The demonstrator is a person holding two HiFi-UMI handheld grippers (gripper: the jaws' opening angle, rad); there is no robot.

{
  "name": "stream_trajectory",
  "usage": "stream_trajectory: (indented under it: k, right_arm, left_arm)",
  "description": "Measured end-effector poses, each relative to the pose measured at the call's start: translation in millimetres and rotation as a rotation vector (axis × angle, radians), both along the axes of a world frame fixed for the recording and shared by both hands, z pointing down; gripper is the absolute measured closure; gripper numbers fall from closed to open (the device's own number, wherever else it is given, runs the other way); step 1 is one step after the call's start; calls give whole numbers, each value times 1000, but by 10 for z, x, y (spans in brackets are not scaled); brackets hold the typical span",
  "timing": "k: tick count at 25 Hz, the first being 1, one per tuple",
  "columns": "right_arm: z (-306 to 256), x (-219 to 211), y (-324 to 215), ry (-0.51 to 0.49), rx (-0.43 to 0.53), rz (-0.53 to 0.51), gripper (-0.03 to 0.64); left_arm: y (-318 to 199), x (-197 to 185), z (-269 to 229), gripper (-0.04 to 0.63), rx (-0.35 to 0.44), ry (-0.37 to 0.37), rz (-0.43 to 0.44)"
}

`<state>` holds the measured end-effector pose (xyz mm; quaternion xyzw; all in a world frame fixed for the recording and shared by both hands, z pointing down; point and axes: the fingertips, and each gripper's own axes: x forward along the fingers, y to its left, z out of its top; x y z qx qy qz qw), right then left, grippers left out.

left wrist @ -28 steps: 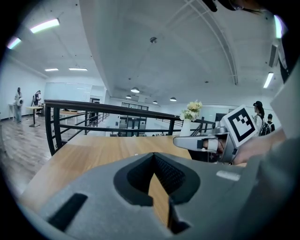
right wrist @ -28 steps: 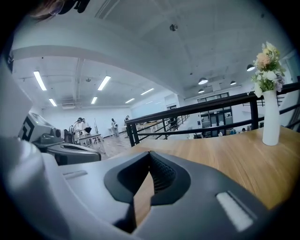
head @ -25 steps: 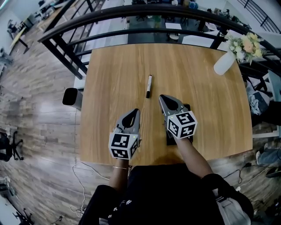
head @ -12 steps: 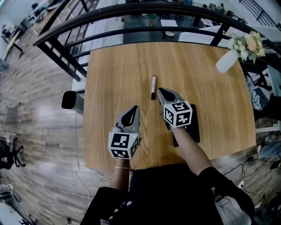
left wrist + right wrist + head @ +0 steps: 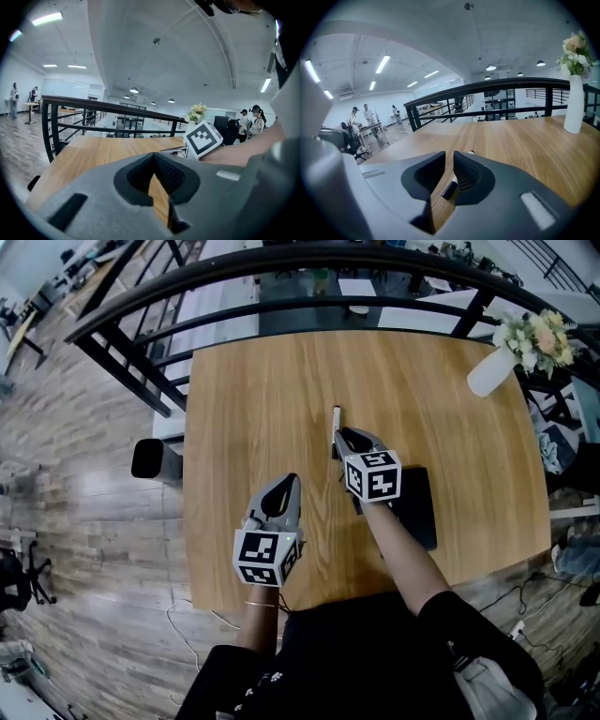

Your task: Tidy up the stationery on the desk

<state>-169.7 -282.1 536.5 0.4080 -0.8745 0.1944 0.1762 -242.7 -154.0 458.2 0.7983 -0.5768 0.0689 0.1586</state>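
Overhead, in the head view, the only print in sight is the black-and-white square markers on each gripper's cube. A pen (image 5: 336, 418) lies on the wooden counter (image 5: 244, 390), pointing away from the person, and its near end is at the tips of the right gripper (image 5: 343, 435). The left gripper (image 5: 289, 482) hangs over bare wood, well short of the pen. A flat black object (image 5: 417, 512) lies beside the right forearm, and a white vase (image 5: 489, 373) holding flowers stands at the far right corner. From the left gripper view, the left gripper (image 5: 153, 157) has its fingers closed together on nothing, with only wood showing behind them. From the right gripper view, the right gripper (image 5: 449, 154) has its fingers slightly apart, having just been opening. The pen (image 5: 450, 188) lies on the counter in the gap between them, dark end nearest, with neither pad pressing on it. The vase (image 5: 574, 105) stands far right.
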Motion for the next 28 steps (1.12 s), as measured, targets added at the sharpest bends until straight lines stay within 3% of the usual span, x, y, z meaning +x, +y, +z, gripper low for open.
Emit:
stream_trajectory:
  k: [28]
  right_arm:
    - [816,-60,-298,217,-164,133,482]
  left_arm:
    - [-114,-236,287,603,-48,81,-1]
